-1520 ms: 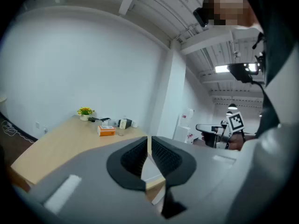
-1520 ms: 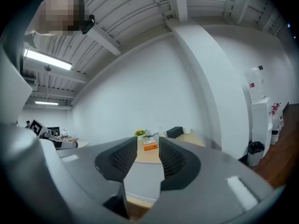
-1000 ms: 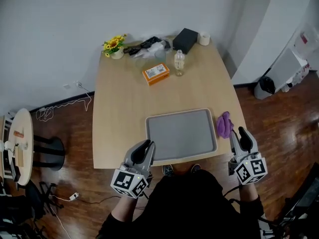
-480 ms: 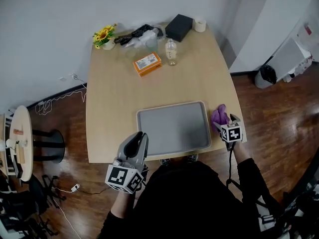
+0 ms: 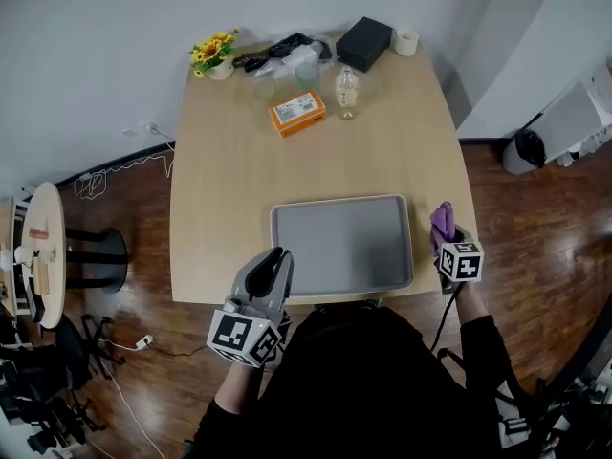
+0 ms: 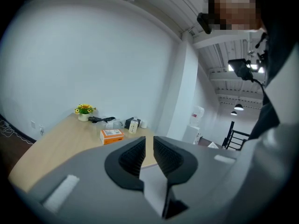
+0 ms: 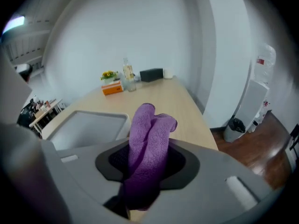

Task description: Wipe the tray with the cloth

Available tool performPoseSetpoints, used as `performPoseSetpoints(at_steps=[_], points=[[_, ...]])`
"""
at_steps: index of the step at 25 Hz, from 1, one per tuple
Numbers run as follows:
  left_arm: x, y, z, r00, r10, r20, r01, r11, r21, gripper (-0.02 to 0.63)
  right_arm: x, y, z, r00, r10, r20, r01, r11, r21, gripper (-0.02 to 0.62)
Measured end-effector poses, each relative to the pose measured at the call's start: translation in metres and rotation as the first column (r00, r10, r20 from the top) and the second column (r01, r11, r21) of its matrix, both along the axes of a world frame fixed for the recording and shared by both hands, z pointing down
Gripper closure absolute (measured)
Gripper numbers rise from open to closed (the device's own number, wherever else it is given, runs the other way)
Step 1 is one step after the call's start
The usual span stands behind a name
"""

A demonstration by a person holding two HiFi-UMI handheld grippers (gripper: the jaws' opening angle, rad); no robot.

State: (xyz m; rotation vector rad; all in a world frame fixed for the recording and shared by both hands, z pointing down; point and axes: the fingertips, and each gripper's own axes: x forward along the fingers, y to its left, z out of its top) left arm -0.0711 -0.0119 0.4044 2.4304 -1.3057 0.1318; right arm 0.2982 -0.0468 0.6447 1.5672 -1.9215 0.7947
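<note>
A grey tray (image 5: 342, 247) lies at the near edge of the wooden table (image 5: 229, 189), and it also shows at the left of the right gripper view as the tray (image 7: 88, 127). Just right of it sits the purple cloth (image 5: 441, 222). My right gripper (image 5: 446, 241) has just closed its jaws and is shut on it. The bunched cloth (image 7: 149, 139) stands up between the jaws of the right gripper (image 7: 148, 160). My left gripper (image 5: 280, 258) hovers at the tray's near left corner. The left gripper (image 6: 149, 148) is shut with nothing in it.
At the table's far end stand an orange box (image 5: 298, 113), a small bottle (image 5: 346, 92), a black box (image 5: 371, 43), a tape roll (image 5: 407, 41) and a flower pot (image 5: 212, 54). A round side table (image 5: 43, 256) stands on the floor at the left.
My right gripper dropped from beside my body onto the cloth at the table's right edge and closed on it; the cloth now stands bunched in its jaws. The left gripper shifted slightly.
</note>
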Motion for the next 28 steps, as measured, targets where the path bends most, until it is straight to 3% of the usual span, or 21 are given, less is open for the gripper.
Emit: performPoseSetpoints(at_steps=[2,5,9,11,13,17,20,21,22,25,28], points=[[-0.004,-0.005,0.001,1.000,-0.010,0.001,0.010,1.000,0.001,0.572,-0.018,-0.002,-0.050,0.998,-0.017,0.055,0.011,0.993,0.115,0.456],[-0.008,-0.012,0.001,1.000,-0.024,-0.002,0.024,1.000,0.000,0.572,-0.058,0.000,-0.127,0.987,-0.113,0.111,0.079,0.958,0.274,0.456],[-0.016,-0.019,0.012,0.998,-0.047,0.044,0.046,0.999,0.009,0.572,-0.095,-0.002,-0.168,0.972,-0.210,0.108,0.158,0.918,0.364,0.456],[-0.034,-0.026,0.044,0.984,-0.099,0.151,0.104,0.994,-0.026,0.567,-0.100,-0.008,-0.155,0.971,-0.215,0.103,0.169,0.926,0.338,0.456],[-0.057,-0.035,0.102,0.957,-0.139,0.254,0.177,0.975,-0.134,0.481,-0.103,-0.017,-0.127,0.972,-0.219,0.089,0.186,0.941,0.282,0.456],[-0.081,-0.028,0.226,0.927,-0.056,0.371,0.215,0.889,-0.404,0.365,-0.114,-0.037,-0.056,0.969,-0.243,0.039,0.236,0.963,0.132,0.455],[-0.079,-0.011,0.278,0.923,0.032,0.385,0.194,0.824,-0.533,0.367,-0.125,-0.048,-0.001,0.964,-0.267,-0.007,0.266,0.964,-0.011,0.454],[-0.078,-0.007,0.285,0.923,0.042,0.383,0.191,0.813,-0.550,0.431,-0.129,-0.051,0.015,0.961,-0.274,-0.029,0.272,0.961,-0.059,0.454],[-0.078,-0.005,0.288,0.924,0.042,0.380,0.190,0.812,-0.552,0.514,-0.134,-0.054,0.029,0.958,-0.281,-0.056,0.275,0.956,-0.100,0.453],[-0.079,-0.005,0.288,0.932,0.037,0.360,0.174,0.826,-0.536,0.517,-0.172,-0.066,0.042,0.941,-0.326,-0.092,0.311,0.939,-0.145,0.451],[-0.080,-0.005,0.288,0.935,0.043,0.351,0.160,0.833,-0.530,0.517,-0.257,-0.069,0.043,0.898,-0.439,-0.026,0.430,0.890,-0.154,0.451]])
